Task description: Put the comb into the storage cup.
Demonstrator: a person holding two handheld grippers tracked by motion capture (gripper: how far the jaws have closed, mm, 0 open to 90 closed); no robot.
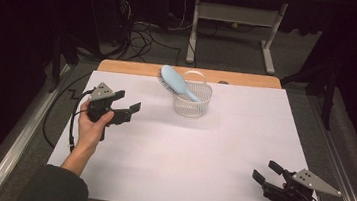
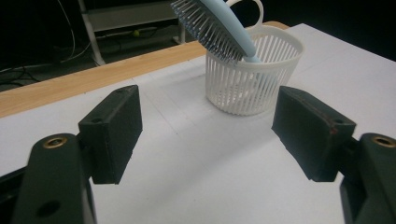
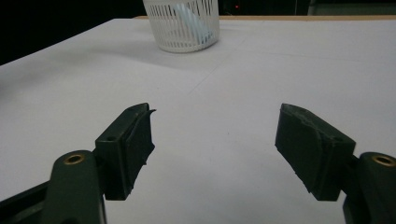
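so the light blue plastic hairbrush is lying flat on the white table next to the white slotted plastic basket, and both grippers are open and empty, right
Not quite. The light blue plastic hairbrush stands handle-down inside the white slotted plastic basket, its bristled head leaning out over the rim, as the high view shows. The left gripper and right gripper are open and empty.

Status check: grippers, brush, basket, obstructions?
Left gripper open, empty, aimed at the white slotted plastic basket. Right gripper open, empty, near table edge. Light blue hairbrush handle-down in basket, head leaning out. Nothing in the way.
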